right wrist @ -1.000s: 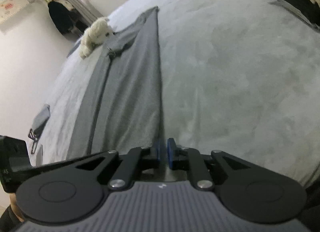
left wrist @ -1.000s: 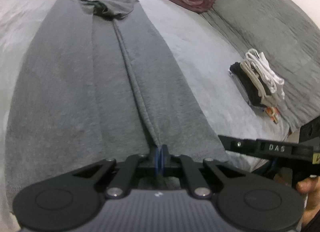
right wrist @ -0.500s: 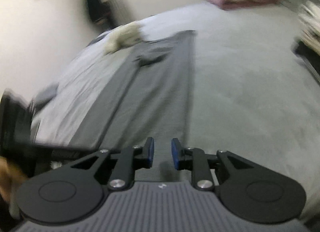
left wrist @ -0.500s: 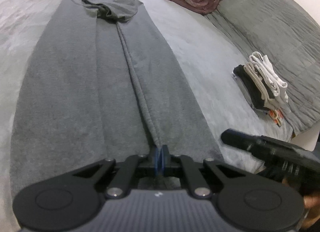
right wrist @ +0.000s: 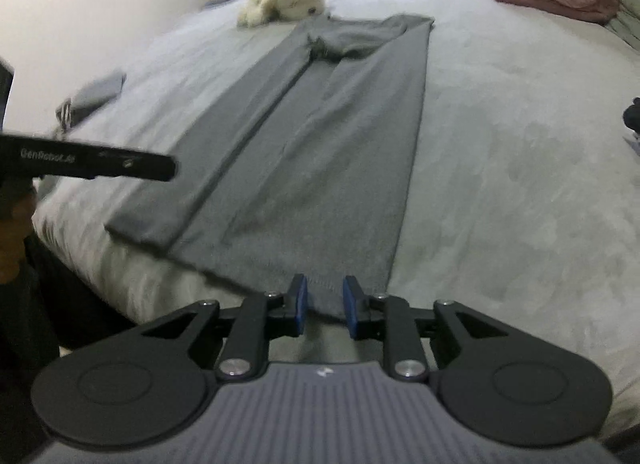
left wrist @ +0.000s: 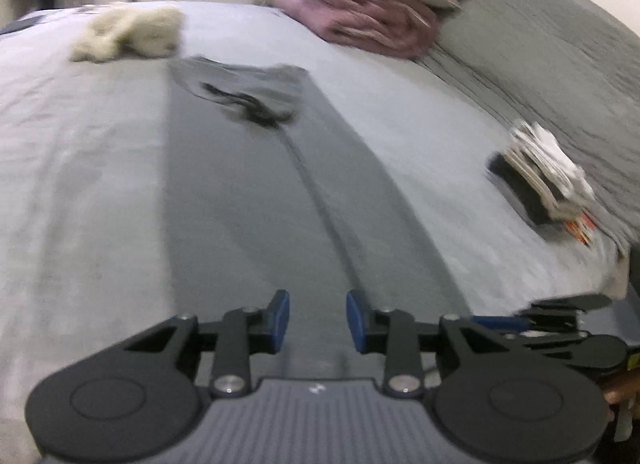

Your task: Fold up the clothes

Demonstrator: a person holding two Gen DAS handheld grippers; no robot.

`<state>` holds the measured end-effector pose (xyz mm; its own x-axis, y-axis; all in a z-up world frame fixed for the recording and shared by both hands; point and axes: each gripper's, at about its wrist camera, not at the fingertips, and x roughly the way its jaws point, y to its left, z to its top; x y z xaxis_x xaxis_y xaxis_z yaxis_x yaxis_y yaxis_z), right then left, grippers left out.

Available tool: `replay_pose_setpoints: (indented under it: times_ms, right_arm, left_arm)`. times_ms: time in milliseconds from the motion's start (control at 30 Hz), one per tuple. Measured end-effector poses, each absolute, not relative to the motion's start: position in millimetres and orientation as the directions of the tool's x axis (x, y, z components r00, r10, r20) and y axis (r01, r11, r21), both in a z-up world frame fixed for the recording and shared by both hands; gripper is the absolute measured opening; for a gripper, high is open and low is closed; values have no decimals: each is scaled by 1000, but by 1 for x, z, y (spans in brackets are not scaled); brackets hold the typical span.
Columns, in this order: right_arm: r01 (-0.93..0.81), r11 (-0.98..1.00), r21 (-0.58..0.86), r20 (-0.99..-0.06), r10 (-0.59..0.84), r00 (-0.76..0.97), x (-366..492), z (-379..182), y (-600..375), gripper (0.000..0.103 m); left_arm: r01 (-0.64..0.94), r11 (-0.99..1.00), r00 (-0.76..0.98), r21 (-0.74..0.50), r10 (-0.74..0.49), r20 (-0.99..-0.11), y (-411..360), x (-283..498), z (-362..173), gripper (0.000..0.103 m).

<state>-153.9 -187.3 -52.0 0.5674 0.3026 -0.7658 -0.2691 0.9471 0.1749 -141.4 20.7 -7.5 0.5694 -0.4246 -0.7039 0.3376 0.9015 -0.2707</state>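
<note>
1. Grey garment point(right wrist: 320, 136): laid flat lengthwise on the bed point(right wrist: 520, 184), both long sides folded in to meet at a centre seam; hem at the near bed edge, collar end far off by the plush toy point(right wrist: 286, 0). Scene fits a long strip w/ the crosswise fold to come, or one just smoothed and let go; which one can't be settled.
2. Folded stack point(left wrist: 540, 180): set well apart to the right on the bed; pink blanket point(left wrist: 368, 24) beyond it.
3. Left gripper point(left wrist: 318, 320): jaws held wide, nothing between, above the seam near the hem.
4. Right gripper point(right wrist: 323, 304): jaws moderately apart, empty, just over the hem's right part.
5. Risks, as judged:
- only the top layer could be pinched at the hem, so the flaps would be peeled open;
- uneven lift btwn the 2 grippers would skew the strip;
- the hem lies at the mattress edge, so it could be dragged off;
- left view is blurred, so aim at the seam may be off.
</note>
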Motion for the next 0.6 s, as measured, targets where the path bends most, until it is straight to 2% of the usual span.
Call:
replay_pose_setpoints:
  times_ms: [67,267,367,500,600]
  right_arm:
    - [-269,947,177,-764,304,569,-150,-52,-182,25]
    - [-270,946,182,-759,310,572,-139,-52,-168,24]
    - [-274,948,159,-760,295,580,-136,-52,-160,25]
    - [-298,933,201,-703,349,620,-138,-39,-161,26]
    - [-329,924,193,-694,365,621,-133,-38,-149,26]
  left_arm:
    - [308,914,577,-265,-401,-711,36,-140,-7,32]
    - [370,913,454,-174,-341,-823,15,-145,-44,32]
    - [394,901,448,-181,-360,-819,16,-151,-41,32]
    - [385,887,437,-254,-417,-797,37,-151,-26,32]
    - [352,900,446,-255,-401,-800,48,-147,-24,32]
